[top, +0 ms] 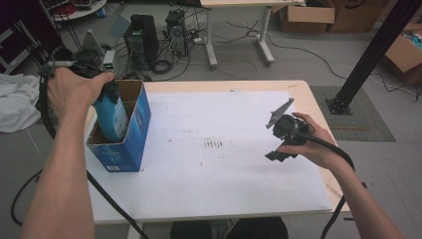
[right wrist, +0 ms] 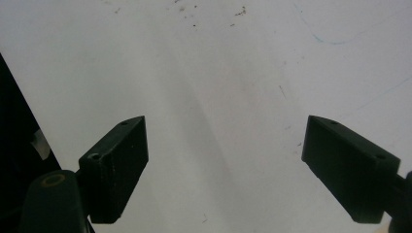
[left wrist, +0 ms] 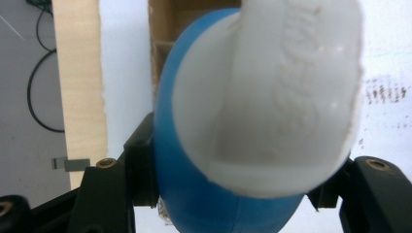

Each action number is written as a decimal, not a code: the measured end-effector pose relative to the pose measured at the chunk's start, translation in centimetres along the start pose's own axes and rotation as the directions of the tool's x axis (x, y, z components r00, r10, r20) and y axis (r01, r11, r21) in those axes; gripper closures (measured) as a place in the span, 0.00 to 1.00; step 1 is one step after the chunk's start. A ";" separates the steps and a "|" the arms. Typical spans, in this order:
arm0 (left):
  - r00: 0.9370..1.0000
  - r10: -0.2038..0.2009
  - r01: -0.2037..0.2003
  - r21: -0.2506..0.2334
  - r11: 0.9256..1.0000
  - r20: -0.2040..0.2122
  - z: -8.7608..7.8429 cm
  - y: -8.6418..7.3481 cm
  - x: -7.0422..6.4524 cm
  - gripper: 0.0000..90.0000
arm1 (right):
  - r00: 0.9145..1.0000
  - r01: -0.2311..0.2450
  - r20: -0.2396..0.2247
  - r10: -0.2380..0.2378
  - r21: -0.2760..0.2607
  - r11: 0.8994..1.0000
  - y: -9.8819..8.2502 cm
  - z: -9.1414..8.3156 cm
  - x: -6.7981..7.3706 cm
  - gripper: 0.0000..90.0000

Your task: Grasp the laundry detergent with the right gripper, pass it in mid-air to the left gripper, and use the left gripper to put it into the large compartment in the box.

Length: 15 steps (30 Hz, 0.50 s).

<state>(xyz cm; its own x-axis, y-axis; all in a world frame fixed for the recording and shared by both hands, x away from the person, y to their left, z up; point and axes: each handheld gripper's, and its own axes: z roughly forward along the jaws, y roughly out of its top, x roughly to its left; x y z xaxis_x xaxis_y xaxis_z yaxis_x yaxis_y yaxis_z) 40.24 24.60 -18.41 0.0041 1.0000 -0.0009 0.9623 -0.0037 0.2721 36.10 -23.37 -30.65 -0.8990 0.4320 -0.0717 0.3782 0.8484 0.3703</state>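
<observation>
A blue bottle (top: 112, 117) with a white cap (left wrist: 272, 97) hangs upright, partly inside an open blue cardboard box (top: 128, 145) at the table's left edge. My left gripper (left wrist: 238, 179) is shut on the blue bottle's body (left wrist: 194, 204), one black jaw on each side just below the cap. In the high view the left gripper (top: 108, 90) is mostly hidden under the hand. My right gripper (top: 277, 155) is held over the right part of the white sheet (top: 214, 164). In its own view the right gripper (right wrist: 226, 165) stands open with nothing between its jaws.
The box's brown inside wall (left wrist: 167, 29) shows behind the bottle. A black post (top: 370, 55) rises by the table's far right corner. Computer towers (top: 142, 37) and cables lie on the floor behind. A white cloth (top: 17, 102) lies at the left.
</observation>
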 end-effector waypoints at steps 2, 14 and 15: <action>1.000 0.000 0.000 0.008 1.000 -0.004 0.7 -0.2 0.1 0.42 | 1.000 0.001 0.001 -0.001 0.002 1.000 0.0 0.1 0.0 0.19; 1.000 -0.012 0.012 0.002 1.000 0.005 3.6 -0.7 0.3 0.42 | 1.000 -0.001 -0.003 0.001 0.011 1.000 -0.2 0.5 0.2 0.19; 1.000 -0.014 0.014 0.003 1.000 0.007 3.8 -0.8 0.3 0.42 | 1.000 0.000 -0.004 0.000 0.012 1.000 -0.2 0.6 0.3 0.19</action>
<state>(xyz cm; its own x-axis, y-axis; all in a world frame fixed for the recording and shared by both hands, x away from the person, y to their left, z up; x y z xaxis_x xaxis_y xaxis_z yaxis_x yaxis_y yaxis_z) 40.51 24.89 -22.25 -0.0072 0.9999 -0.0114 0.9630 0.0100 0.2692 35.92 -23.28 -31.26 -0.8998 0.4310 -0.0677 0.3811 0.8520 0.3588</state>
